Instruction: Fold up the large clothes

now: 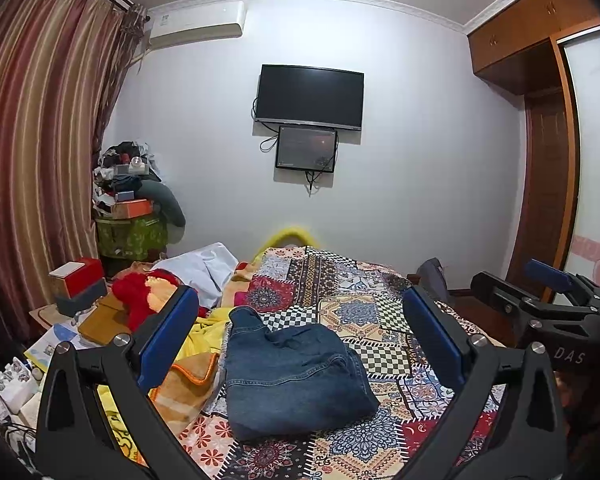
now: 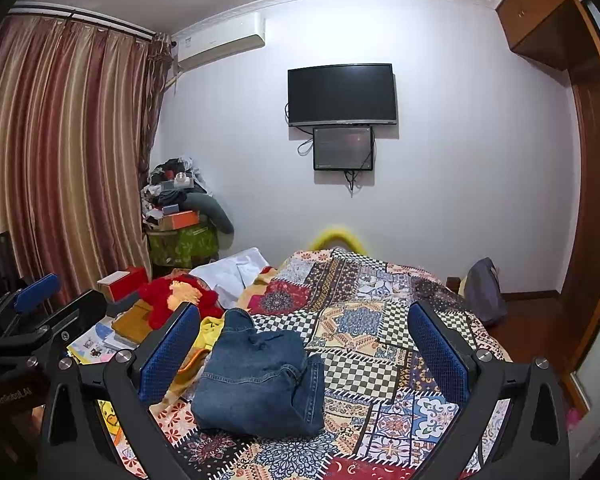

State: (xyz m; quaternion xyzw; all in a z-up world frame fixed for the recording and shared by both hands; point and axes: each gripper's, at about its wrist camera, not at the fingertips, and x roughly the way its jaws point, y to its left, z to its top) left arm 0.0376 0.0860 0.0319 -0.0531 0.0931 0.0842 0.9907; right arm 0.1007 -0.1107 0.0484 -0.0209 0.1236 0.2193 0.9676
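The jeans (image 1: 296, 376) lie on the bed as a compact, squarish bundle of denim, layers stacked one on another, with one narrower end (image 1: 246, 320) poking out toward the far side. Judging by that shape, the folding looks finished or nearly so: the bundle sits flat and holds together without any help, so nothing needs to pin it down.

It rests on the patchwork bedspread (image 1: 380, 312), toward its left portion, just beside the rumpled yellow and orange blanket (image 1: 188, 376) that bunches along the bed's left edge. The open, flat stretch of quilt gives the firm, even footing a fold needs, which probably explains why the work happens here and not on the cluttered side.

Both claws hang above the near end of the bed, apart from the cloth. The left claw (image 1: 300, 344) is released, its blue fingers (image 1: 168, 332) spread wide with the bundle framed between them and nothing held. The right claw (image 2: 306, 348) is likewise spread and empty, the denim lying between its fingers (image 2: 440, 344) in its own view. Each claw shows at the edge of the other's view, so they are side by side, level and drawn back, a stance that suits letting go.

Further out, a red plush heap (image 1: 140, 296) and boxes (image 1: 80, 284) crowd the left.
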